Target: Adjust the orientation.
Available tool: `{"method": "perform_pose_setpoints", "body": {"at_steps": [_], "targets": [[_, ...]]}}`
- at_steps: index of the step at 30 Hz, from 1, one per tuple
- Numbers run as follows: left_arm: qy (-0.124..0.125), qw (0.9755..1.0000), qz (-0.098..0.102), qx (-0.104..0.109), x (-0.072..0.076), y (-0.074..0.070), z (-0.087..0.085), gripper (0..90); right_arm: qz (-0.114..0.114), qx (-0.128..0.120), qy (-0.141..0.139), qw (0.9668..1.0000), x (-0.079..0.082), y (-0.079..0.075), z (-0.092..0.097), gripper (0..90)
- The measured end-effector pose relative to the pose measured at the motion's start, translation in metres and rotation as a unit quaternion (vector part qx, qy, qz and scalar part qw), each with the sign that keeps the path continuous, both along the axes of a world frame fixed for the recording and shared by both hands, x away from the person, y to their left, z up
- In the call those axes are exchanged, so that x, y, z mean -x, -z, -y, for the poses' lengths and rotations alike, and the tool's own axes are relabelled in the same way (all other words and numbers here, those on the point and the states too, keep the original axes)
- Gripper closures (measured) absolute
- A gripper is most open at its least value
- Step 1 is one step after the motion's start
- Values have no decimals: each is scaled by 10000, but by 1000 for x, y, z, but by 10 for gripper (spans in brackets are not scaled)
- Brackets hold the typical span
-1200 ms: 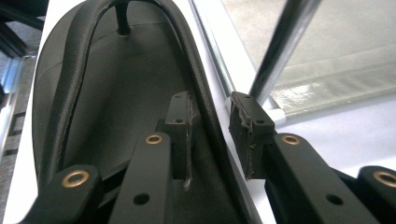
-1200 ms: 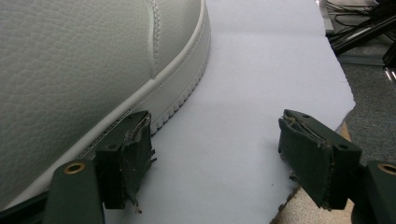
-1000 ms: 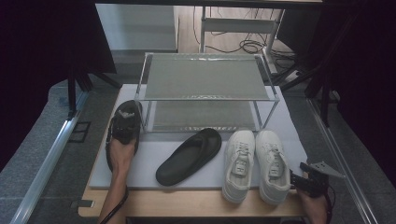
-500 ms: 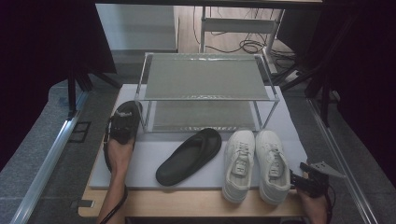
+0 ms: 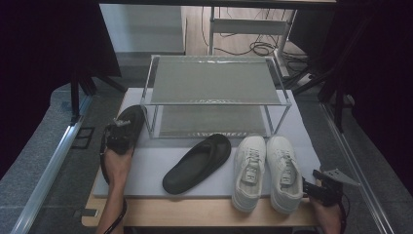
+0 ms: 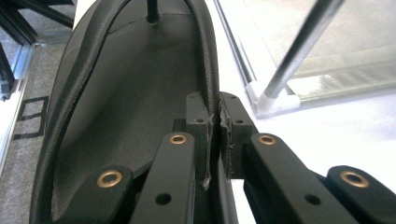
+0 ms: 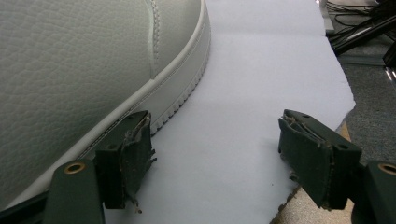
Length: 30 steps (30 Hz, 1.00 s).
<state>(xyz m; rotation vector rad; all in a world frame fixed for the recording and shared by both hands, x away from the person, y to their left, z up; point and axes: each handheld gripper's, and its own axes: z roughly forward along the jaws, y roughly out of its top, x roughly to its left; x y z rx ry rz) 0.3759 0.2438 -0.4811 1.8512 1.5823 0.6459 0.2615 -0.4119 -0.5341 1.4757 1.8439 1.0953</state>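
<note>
Black sandal point(image 5: 127, 127) lies at the left side of the white mat point(image 5: 302, 131), just beside the front left leg of the metal rack point(image 5: 214, 83). Left gripper point(image 6: 215, 122) has just been closing and now pinches the strap of this sandal between its pads. Right gripper point(image 7: 212, 154) rests with jaws apart on the mat, one pad just beside the white sneaker point(image 7: 79, 65).

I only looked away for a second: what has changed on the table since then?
The left claw has just been closing and now pinches the strap of the black flip-flop by the rack; hand and flip-flop have shifted slightly. The right claw stays open beside the white sneakers, and the other flip-flop lies as before.
</note>
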Motion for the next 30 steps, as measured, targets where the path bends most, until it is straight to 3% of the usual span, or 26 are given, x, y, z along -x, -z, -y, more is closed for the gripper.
{"method": "perform_pose_setpoints", "body": {"at_steps": [12, 30], "targets": [[152, 9997, 149, -69, 34, -13, -7, 838, 7, 9, 0, 10000, 0, 0, 0, 261], [445, 9989, 123, -103, 83, -13, -8, 838, 3, -6, 11, 10000, 0, 0, 0, 262]]}}
